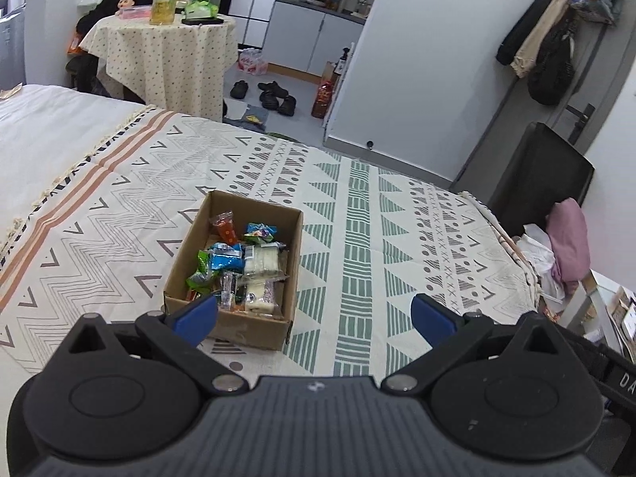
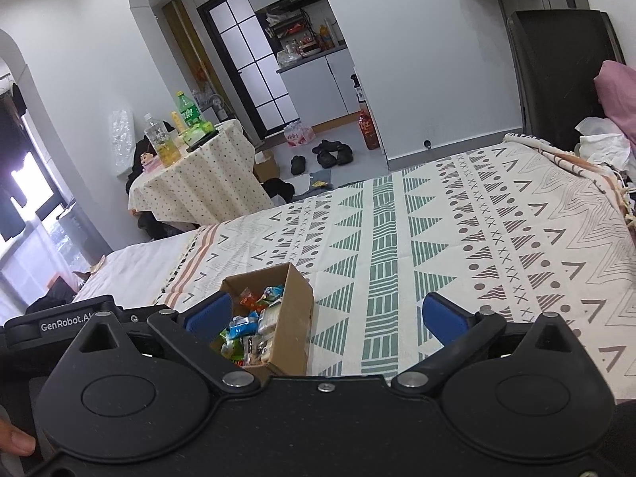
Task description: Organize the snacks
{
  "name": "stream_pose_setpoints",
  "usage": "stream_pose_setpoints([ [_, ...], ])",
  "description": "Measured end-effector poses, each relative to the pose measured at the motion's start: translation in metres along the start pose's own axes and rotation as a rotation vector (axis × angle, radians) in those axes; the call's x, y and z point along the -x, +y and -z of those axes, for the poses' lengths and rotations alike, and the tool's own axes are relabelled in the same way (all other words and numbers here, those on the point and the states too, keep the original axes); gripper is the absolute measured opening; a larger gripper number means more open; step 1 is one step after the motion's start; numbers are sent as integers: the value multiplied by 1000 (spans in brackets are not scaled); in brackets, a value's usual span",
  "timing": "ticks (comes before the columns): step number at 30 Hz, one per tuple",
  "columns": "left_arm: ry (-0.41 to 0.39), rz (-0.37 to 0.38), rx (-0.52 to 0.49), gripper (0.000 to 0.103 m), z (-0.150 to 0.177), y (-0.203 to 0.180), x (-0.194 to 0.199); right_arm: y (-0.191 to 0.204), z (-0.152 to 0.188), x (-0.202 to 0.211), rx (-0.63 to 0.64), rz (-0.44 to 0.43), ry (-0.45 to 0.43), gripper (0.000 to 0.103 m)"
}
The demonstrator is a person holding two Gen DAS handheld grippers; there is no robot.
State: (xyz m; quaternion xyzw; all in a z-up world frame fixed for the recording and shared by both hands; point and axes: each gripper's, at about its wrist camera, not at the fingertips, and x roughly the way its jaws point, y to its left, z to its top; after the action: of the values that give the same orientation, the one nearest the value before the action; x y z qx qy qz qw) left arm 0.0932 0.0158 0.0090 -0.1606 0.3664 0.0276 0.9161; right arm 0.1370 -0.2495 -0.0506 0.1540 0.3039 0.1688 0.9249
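Currently the cardboard box [image 1: 278,238] rests on the patterned blanket [image 1: 397,218] covering the bed, and the wrapped snacks [image 1: 238,262] lie loose inside it in a mixed pile, none outside. This placement suggests collection is finished or nearly so.

The left gripper [image 1: 314,316] is held above and just behind the box, angled down toward the bed, with its blue fingers [image 1: 196,312] spread wide and nothing between them. The right gripper [image 2: 324,318] is held similarly low, to the right of the box [image 2: 294,318], jaws likewise wide apart and empty. Neither gripper touches the box or its contents.
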Motion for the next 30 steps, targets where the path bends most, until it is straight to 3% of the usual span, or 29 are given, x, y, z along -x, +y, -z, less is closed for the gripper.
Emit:
stream_pose_setpoints([
  [15,-18,-18,-129,103,19,1,33,10,15,33,41,35,-10,103],
  [23,-5,-25,-163,103,33,11,43,17,30,42,63,88,9,103],
  [30,8,-43,-165,103,41,26,47,25,49,44,104,77,43,103],
])
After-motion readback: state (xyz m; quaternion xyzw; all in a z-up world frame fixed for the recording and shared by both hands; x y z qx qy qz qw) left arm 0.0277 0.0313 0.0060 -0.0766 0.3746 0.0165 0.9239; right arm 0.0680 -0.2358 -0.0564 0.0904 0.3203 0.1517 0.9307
